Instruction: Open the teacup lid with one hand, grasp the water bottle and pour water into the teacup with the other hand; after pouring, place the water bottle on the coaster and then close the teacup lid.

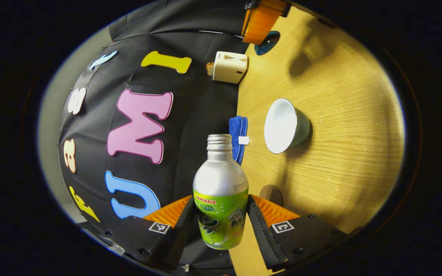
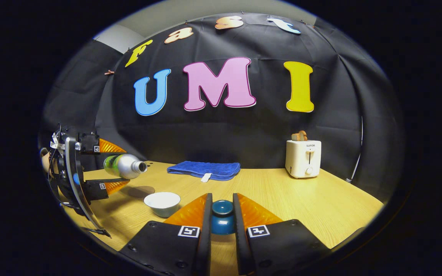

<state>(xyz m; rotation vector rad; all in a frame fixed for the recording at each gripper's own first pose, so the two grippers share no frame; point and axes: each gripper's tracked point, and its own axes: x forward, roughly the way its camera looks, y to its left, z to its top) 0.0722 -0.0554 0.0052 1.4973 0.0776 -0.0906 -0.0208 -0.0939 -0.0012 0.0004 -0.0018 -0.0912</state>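
Left gripper [image 1: 221,218]: both fingers press on the sides of the water bottle [image 1: 221,191], clamped around its green label. In the right gripper view the same bottle [image 2: 123,165] is tipped roughly level, cap off, its open mouth aimed out over the table [image 2: 320,207] toward the teacup [image 2: 162,203], and the left gripper [image 2: 102,168] holds it above the tabletop.

Teacup [image 1: 284,126]: white inside, uncovered, standing on the table ahead of the bottle's mouth and a little to one side. No water visible in it that can be told.

Right gripper [image 2: 221,220]: fingers drawn narrow, pressing on either side of the blue lid [image 2: 221,216]. The lid sits between the fingertips, well apart from the teacup.

Coaster [image 1: 271,194]: a round brown disc on the table, just beside the left gripper's finger.

Beyond the teacup, against the wall: folded blue towel [image 2: 205,169]. Farther along, a white toaster [image 2: 303,158].
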